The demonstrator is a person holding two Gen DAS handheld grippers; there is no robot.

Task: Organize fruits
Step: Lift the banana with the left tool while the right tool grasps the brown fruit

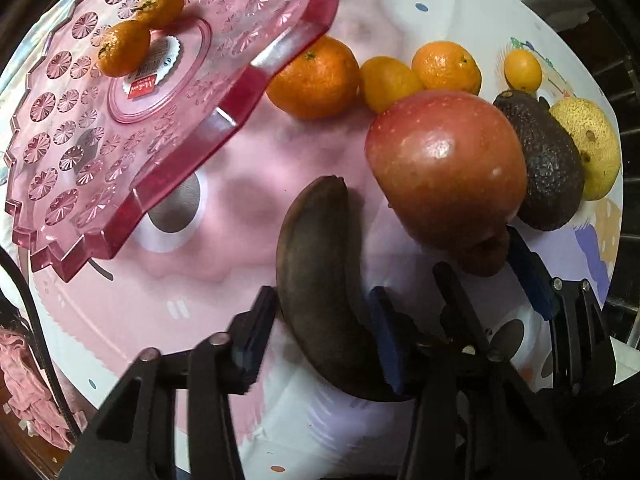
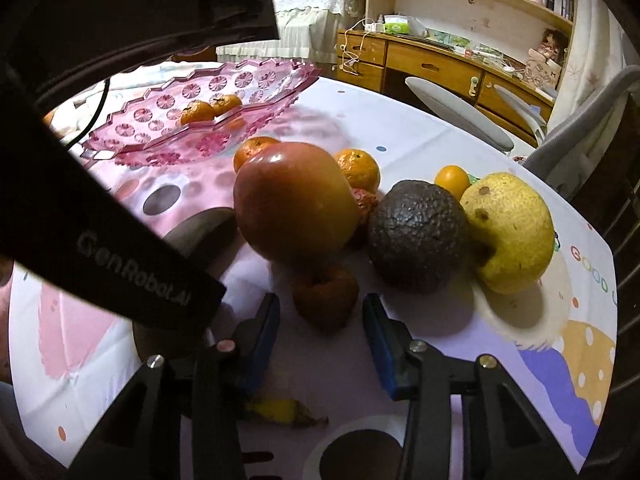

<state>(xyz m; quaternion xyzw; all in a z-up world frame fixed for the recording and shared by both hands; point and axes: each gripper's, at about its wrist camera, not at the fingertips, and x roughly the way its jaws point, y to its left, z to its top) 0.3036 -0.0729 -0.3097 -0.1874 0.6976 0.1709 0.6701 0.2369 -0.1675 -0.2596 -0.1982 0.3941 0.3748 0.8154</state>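
Fruit spread over a patterned tablecloth (image 1: pixel 224 208), counted from the left wrist view: one pink tray (image 1: pixel 80 152) at upper left, holding two small mandarins (image 1: pixel 124 48). Outside it, along the top, two larger mandarins (image 1: pixel 312 76) and two small yellow-orange citrus (image 1: pixel 388 82). At right, one red apple (image 1: pixel 444 168), one dark avocado (image 1: pixel 548 160) just beside it, and one yellow pear (image 1: pixel 588 148) against the avocado's far side. At lower centre, one blackened banana (image 1: pixel 316 240) on the cloth, lying between the fingers of the left gripper (image 1: pixel 322 296), narrowly set, both blue pads against its flanks. In the right wrist view, right gripper (image 2: pixel 321 308) partly open, straddling one wrinkled reddish fruit (image 2: pixel 326 292) just below the apple, small gaps at both pads, not gripped. Near the bottom edge, one yellow peel scrap (image 2: pixel 280 408).
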